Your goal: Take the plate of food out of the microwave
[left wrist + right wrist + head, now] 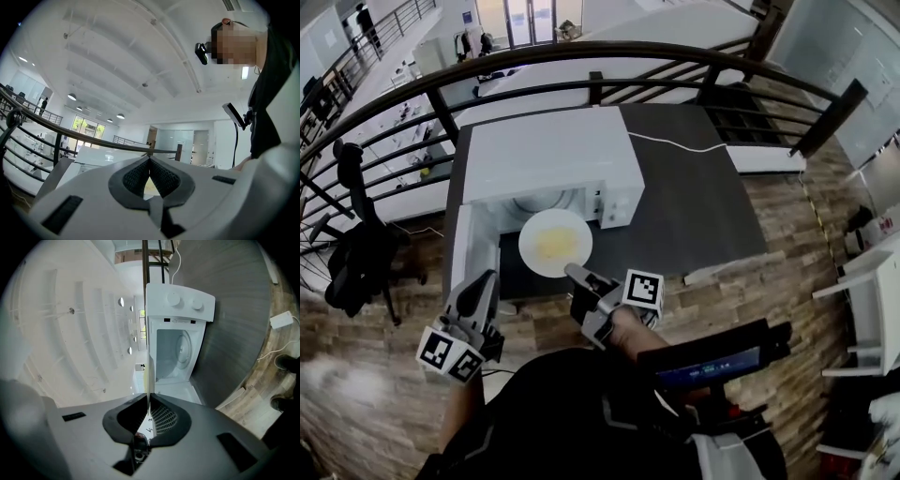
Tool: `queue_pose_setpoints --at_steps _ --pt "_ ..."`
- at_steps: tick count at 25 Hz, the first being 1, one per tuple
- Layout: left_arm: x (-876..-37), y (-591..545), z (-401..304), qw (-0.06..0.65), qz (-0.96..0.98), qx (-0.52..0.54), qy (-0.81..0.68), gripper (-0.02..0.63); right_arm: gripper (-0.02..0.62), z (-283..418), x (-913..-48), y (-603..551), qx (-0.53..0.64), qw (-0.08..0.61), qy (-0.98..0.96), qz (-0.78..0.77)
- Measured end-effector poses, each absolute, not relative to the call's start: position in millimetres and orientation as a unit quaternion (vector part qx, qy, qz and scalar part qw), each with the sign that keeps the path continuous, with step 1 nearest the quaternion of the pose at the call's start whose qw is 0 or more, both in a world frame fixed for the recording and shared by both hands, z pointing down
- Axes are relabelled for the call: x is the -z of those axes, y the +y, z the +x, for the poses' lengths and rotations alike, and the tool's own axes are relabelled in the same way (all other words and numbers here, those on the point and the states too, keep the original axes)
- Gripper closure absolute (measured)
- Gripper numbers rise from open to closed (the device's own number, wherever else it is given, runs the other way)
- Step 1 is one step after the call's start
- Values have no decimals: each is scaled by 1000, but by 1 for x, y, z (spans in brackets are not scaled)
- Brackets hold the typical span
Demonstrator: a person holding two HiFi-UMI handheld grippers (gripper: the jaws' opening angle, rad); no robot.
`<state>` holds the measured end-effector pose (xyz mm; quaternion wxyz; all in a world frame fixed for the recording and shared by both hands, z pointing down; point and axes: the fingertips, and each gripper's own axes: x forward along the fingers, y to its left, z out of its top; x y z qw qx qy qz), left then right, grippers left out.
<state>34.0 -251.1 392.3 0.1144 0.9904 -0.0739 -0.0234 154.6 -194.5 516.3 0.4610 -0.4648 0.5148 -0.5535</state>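
Note:
The white microwave [548,155] stands on a dark table [694,197] with its door [473,258] swung open to the left. A white plate of yellow food [555,242] hangs level just outside the opening, over the table's front edge. My right gripper [577,275] is shut on the plate's near rim. In the right gripper view the plate [148,376] shows edge-on as a thin line between the pads, with the microwave's empty cavity [183,350] beyond. My left gripper [483,286] is low at the left, below the door, its jaw tips [149,158] meeting with nothing held.
A curved dark railing [581,56] runs behind the table. A white cable [675,143] crosses the tabletop behind the microwave. A black office chair [356,253] stands at the left and a white chair [872,300] at the right. The floor is wood.

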Motion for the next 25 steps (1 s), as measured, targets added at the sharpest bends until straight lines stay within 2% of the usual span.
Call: queue_pose_setpoints --at_steps 25 --pt "-390 -253 41 114 990 20 -77 601 581 149 -497 -201 553 460 537 -442"
